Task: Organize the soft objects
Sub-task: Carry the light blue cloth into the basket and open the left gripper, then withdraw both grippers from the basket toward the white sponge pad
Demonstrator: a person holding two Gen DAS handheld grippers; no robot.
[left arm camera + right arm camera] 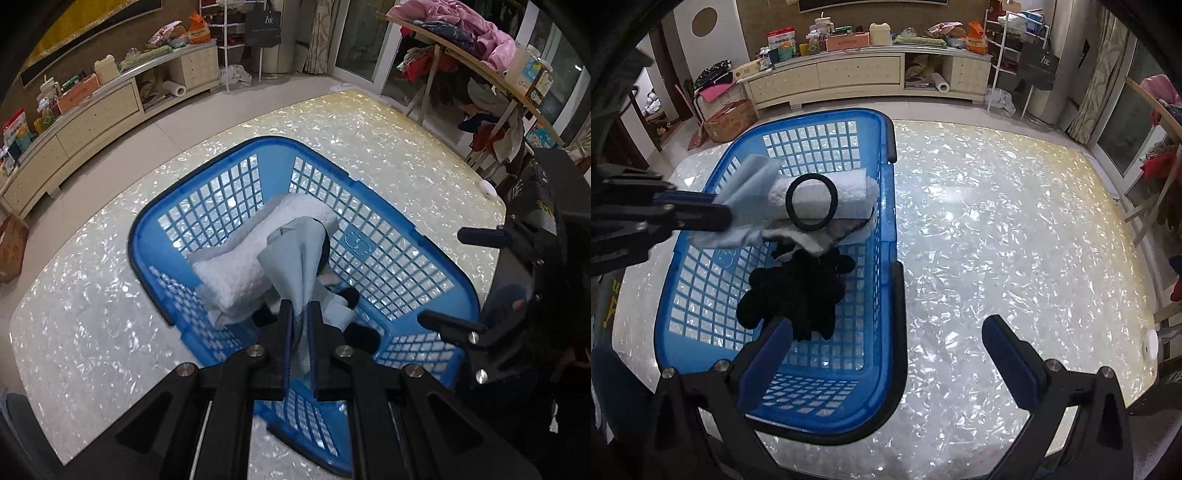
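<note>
Pale blue cloth (295,269): pinched in closed left gripper (300,314) over blue basket (369,243), beside white towel (243,258). Right gripper (886,332) wide open, empty. Advice: lower into basket's free near part before releasing.

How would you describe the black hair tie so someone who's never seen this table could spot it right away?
Find the blue basket on the shimmery white table. At its far end lies a rolled white towel, and the hair tie rests on top of that roll. It is a thin black ring with the white towel showing through its middle, unlike the bulky black gloves heaped nearer in the basket.
</note>
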